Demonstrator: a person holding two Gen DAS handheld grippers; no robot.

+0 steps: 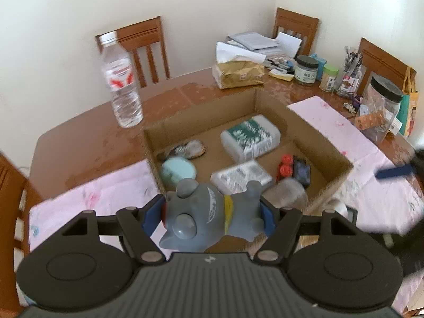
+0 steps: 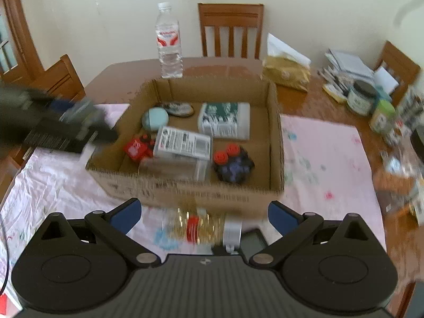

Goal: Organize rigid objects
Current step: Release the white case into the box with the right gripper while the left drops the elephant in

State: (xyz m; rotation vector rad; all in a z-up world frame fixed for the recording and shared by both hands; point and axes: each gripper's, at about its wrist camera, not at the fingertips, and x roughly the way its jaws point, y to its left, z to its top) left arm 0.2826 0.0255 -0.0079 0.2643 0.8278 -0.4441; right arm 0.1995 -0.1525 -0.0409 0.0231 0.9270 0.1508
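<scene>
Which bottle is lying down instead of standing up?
The yellowish bottle with the red band lies sideways on the pink cloth before the open right gripper. The clear water bottle stands upright behind the cardboard box.

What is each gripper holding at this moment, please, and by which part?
The left gripper clamps a grey toy figure across its sides. The right gripper is open and holds nothing; a yellowish bottle lies between its fingers.

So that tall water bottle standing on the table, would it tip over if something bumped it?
Probably yes. The water bottle is tall and narrow on a small base, so a knock near the cap would likely topple it. It looks full, which should add weight and steady it somewhat. Once down, its round body could roll across the bare wooden table.
</scene>
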